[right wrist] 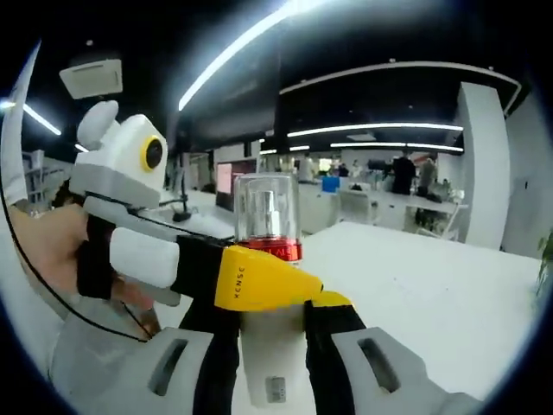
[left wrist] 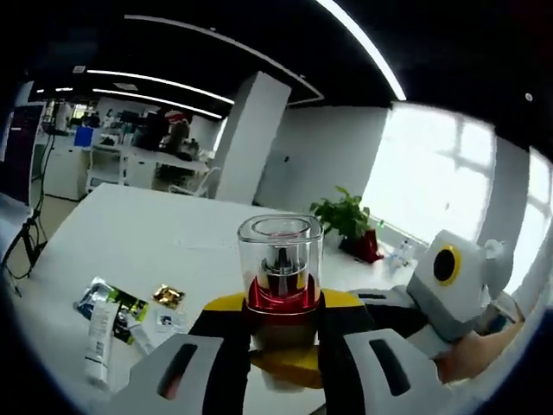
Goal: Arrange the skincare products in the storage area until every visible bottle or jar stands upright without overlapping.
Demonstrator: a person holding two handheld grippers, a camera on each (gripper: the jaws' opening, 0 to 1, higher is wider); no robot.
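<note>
Left gripper view: we've got the pump bottle [left wrist: 280, 264] lifted over the white table [left wrist: 155, 233], left gripper [left wrist: 281, 346] and right gripper [right wrist: 270, 346] both clamped on its body; rigid, slick, top-heavy, so keep the hold low, off the clear cap.

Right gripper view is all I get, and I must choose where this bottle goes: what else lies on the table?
Observer: In the left gripper view a white tube lies flat on the table.
Operator: Anything beside it?
Observer: Small packets, one gold and one dark, lie flat next to the tube.
Operator: And further off?
Observer: A potted plant stands beyond the bottle, by the window.
</note>
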